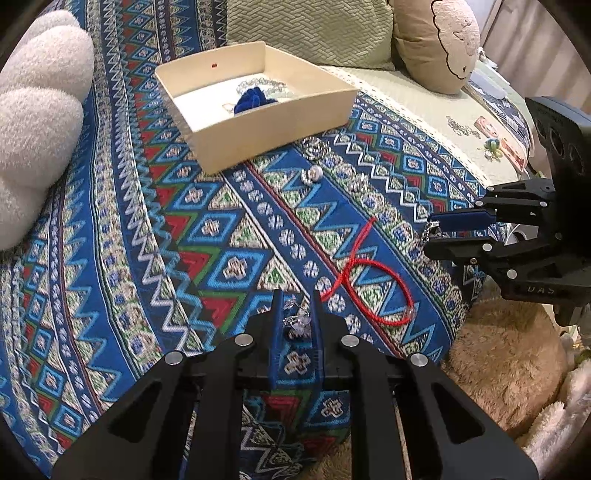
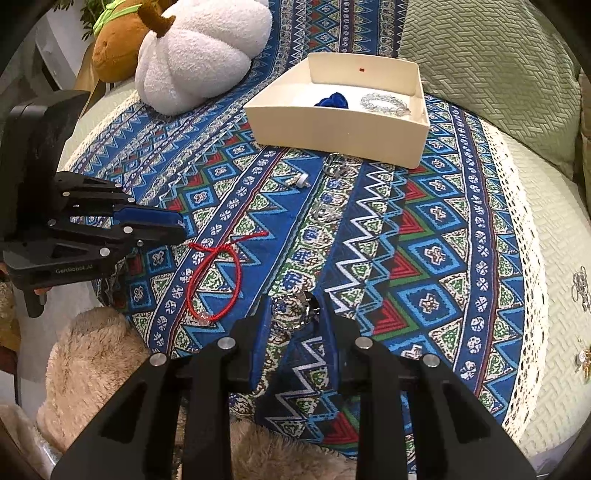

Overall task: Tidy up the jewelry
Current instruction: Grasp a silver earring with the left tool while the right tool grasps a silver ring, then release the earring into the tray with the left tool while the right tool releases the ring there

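Note:
A cream box (image 1: pixel 273 118) (image 2: pixel 332 129) sits on the patterned blue cloth and holds a blue pouch (image 1: pixel 253 100) (image 2: pixel 332 100) and a clear bead bracelet (image 2: pixel 386 102). A red string bracelet (image 1: pixel 376 280) (image 2: pixel 214 280) lies on the cloth between the grippers. My left gripper (image 1: pixel 295 314) (image 2: pixel 181 227) is shut on a small clear crystal piece (image 1: pixel 297 319). My right gripper (image 2: pixel 293 314) (image 1: pixel 430 230) is shut on a silver ring-shaped piece (image 2: pixel 293 312). Small silver pieces (image 1: pixel 314 173) (image 2: pixel 301 181) lie in front of the box.
A white pumpkin cushion (image 2: pixel 203 51) (image 1: pixel 33 122) and green pillows (image 2: pixel 491 62) (image 1: pixel 310 29) border the cloth. More trinkets (image 1: pixel 491 144) (image 2: pixel 580 288) lie on the pale green cover. A tan plush rug (image 1: pixel 509 362) (image 2: pixel 88 369) lies below the cloth's edge.

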`<action>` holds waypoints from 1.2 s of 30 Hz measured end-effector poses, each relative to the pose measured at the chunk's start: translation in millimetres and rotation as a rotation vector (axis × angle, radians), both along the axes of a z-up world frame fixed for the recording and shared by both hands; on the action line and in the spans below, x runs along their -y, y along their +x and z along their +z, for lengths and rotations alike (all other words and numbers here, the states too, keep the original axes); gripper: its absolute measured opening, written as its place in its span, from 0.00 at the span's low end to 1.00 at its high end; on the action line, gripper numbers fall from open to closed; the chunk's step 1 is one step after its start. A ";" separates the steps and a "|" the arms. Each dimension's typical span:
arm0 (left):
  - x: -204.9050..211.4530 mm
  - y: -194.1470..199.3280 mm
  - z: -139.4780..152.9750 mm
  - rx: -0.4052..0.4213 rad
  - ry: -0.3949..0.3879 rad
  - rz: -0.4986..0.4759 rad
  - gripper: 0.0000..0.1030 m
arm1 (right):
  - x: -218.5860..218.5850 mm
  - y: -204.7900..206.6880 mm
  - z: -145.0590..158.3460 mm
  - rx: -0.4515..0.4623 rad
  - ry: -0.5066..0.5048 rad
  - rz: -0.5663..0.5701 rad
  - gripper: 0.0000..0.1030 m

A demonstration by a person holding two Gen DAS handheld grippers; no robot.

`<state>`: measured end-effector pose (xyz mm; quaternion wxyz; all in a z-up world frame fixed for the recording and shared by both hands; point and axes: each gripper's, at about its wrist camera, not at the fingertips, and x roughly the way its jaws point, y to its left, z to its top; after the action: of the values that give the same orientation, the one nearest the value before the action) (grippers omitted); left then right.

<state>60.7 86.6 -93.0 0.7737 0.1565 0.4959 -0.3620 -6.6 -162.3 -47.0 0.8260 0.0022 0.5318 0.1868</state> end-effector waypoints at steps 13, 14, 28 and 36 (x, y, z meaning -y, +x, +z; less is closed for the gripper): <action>43.8 67.3 56.8 0.154 -0.002 -0.069 0.14 | 28.5 60.2 56.0 0.114 0.053 0.003 0.27; 48.7 77.5 61.2 0.169 0.003 -0.066 0.14 | 29.3 70.5 62.5 0.132 0.049 0.008 0.27; 114.0 206.4 31.2 0.187 0.106 -0.080 0.14 | 14.3 197.4 39.3 0.172 0.016 0.089 0.27; 128.4 220.9 14.6 0.198 0.150 -0.087 0.15 | 5.9 212.0 7.9 0.130 -0.002 0.107 0.27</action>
<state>281.7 -41.9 -78.4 0.7885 0.2702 0.4356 -0.3400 205.4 -168.2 -39.0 0.8478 -0.0390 0.4764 0.2297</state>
